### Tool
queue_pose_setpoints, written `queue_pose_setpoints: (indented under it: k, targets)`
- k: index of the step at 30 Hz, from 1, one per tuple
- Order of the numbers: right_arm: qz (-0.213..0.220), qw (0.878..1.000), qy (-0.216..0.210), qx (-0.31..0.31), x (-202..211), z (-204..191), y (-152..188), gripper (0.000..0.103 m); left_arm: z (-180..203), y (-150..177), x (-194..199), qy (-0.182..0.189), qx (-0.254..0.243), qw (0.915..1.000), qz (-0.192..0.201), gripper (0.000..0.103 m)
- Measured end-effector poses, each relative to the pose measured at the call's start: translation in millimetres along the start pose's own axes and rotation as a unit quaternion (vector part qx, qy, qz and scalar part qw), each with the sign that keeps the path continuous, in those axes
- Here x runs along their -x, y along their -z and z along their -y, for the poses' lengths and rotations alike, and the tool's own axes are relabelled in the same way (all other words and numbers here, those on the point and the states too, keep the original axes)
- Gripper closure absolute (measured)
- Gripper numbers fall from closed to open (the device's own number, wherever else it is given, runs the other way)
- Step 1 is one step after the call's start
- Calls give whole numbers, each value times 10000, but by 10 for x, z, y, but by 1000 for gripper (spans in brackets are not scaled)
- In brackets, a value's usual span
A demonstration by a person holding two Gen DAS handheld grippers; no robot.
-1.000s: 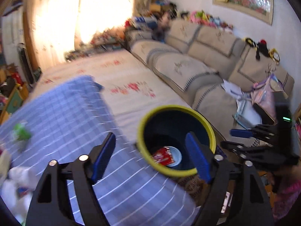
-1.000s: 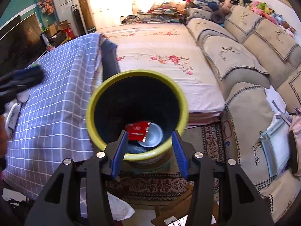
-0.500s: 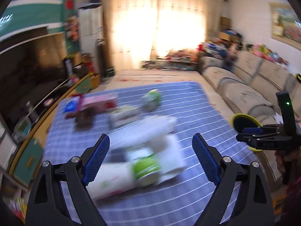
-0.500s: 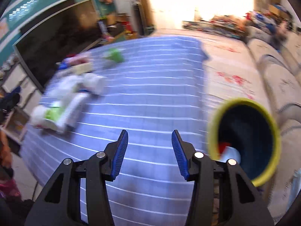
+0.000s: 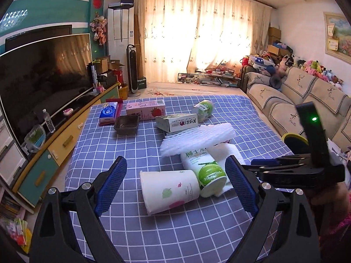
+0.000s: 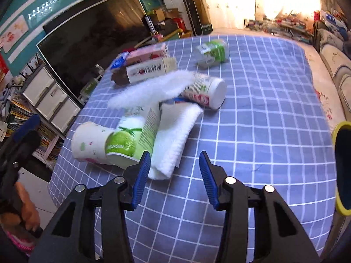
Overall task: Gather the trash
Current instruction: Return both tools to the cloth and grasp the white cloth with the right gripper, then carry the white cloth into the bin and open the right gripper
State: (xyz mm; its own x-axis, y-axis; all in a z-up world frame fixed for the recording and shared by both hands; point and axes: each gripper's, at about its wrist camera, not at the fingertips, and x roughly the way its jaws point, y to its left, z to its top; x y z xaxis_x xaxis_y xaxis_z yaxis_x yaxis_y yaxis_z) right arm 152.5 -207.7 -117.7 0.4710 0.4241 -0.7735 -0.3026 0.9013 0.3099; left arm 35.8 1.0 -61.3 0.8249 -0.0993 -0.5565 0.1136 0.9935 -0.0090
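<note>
1. The left gripper point(image 5: 175, 182) is opening its jaws wide, with nothing pressed between them; it is aiming at the white paper cup with a green leaf print point(image 5: 170, 189), which is lying near the front edge of the table covered with a blue checked cloth point(image 5: 197, 230).
2. The right gripper point(image 6: 174, 175) is closing to a middle width, empty, just before a folded white foam sheet point(image 6: 175, 135).
3. The cup is lying on its side, its long axis running along the front edge, one end touching a green-and-white carton point(image 5: 204, 168).
4. Risk: the thin cup is round, so I think it could roll away or be crushed, and the leaning carton could be pushed.
5. The yellow-rimmed bin point(image 6: 343, 168) is standing beyond the right edge.
</note>
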Motion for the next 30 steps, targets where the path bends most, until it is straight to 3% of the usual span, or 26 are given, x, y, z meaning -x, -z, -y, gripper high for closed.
queue_pose_setpoints:
  k: [4,6,9,30]
  targets:
    - [-39,10000,-10,-55,-67,8,3,73,-54,27,-2,14,119,9999,-11,13]
    - [-59,9999,-87,-49,-93,24,1,87,-54,36,3,22,139,9999,-10,12]
    - [2,9999,-168,-27,-68,4,-1,98,-41,38,-12,18,127,9999,-25,12]
    - [1317,9911,-149,156,1131,81,-273,99,36,72,-108,85,150,9998,-91,12]
